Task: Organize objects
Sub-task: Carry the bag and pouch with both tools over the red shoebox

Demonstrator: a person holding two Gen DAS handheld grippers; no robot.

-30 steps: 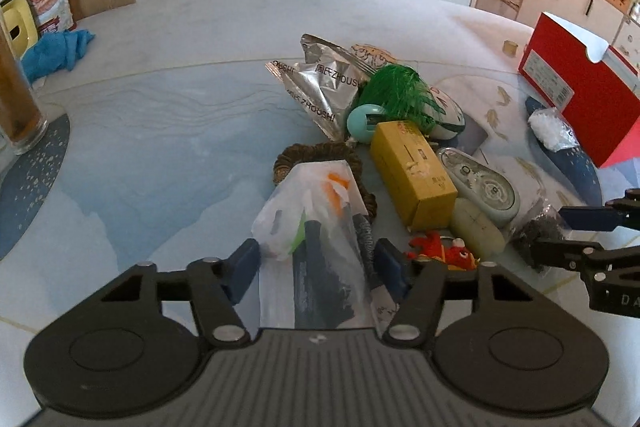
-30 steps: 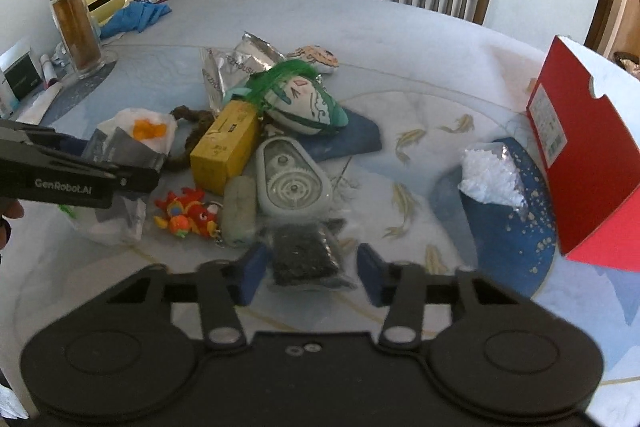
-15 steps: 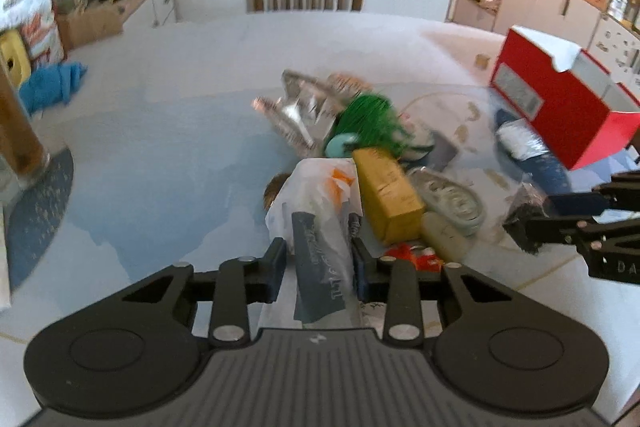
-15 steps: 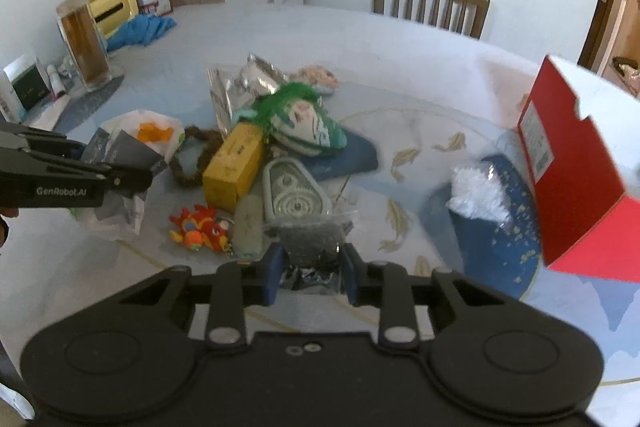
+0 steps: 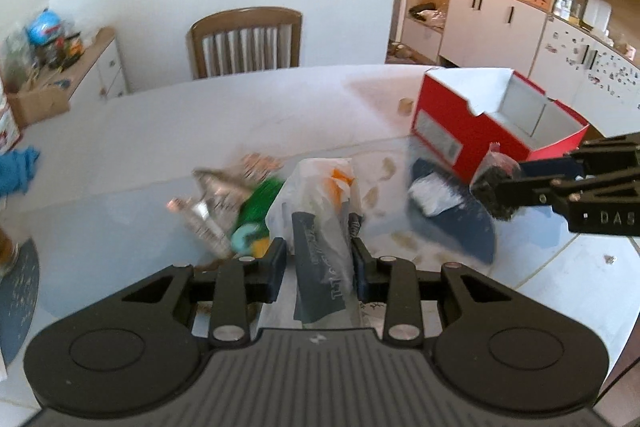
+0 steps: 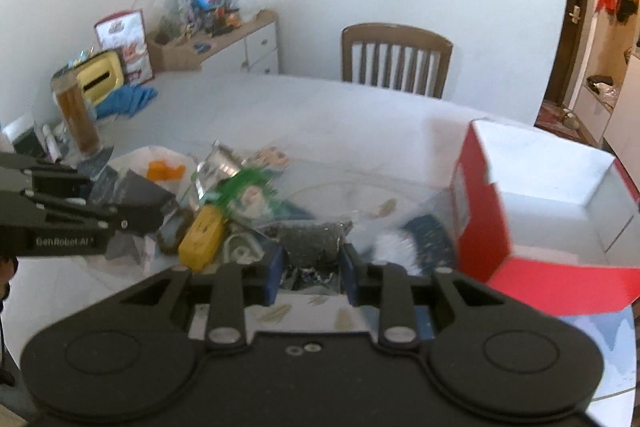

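- Now the left gripper [image 5: 319, 273] is clamping a white plastic bag [image 5: 320, 199] with its jaws drawn in against both sides; the bag is showing a dark packet and something orange inside, and it is hanging above the worktop [image 5: 168, 135].
- Meanwhile the right gripper [image 6: 309, 269] is pinching a clear pouch of dark granules [image 6: 310, 241] between its closed-in jaws, holding it up just beside the open red shoebox [image 6: 532, 203].
- From the left wrist view, that pouch [image 5: 494, 187] is sitting in front of the shoebox's [image 5: 480, 123] near wall, at the tip of the right gripper [image 5: 508, 183].
- Below the grippers, a pile is lying on the worktop: a yellow box [image 6: 202, 241], a green-haired plush toy [image 6: 248, 193], a silver foil packet [image 6: 218, 167] and a white oval device [image 6: 240, 249], all touching or overlapping.
- A crumpled white wad [image 6: 394, 247] is resting on a dark blue mat [image 6: 430, 235] next to the shoebox.
- Farther out, a tall amber jar [image 6: 76, 115] and a blue cloth [image 6: 126, 99] are sitting near the worktop's far left edge, with a wooden chair [image 6: 396, 61] behind.
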